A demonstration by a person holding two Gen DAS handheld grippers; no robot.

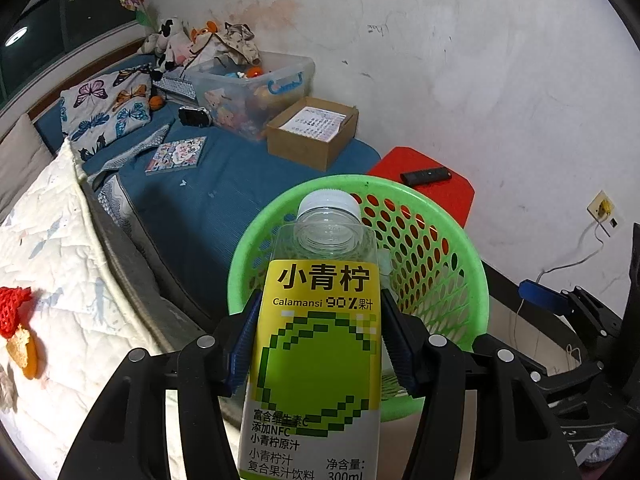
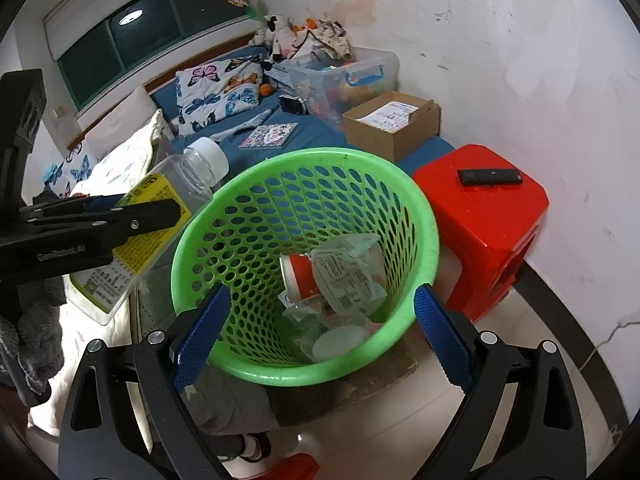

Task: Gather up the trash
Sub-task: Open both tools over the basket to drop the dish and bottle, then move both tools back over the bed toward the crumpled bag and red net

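Left gripper (image 1: 320, 344) pinches the empty bottle (image 1: 320, 320) by its label, cap aimed at the green basket (image 2: 240, 364) for a drop; right gripper (image 2: 320, 330), fingers spread, holds nothing above the rim.

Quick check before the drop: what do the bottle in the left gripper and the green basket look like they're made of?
Bottle: looks like clear, thin plastic, see-through at the neck, with a glossy printed label and a white screw cap.
Green basket: looks like moulded plastic, semi-glossy, with a smooth rolled rim and regular punched-looking holes in the wall.
Left gripper: its blue pads clamp the bottle's sides.
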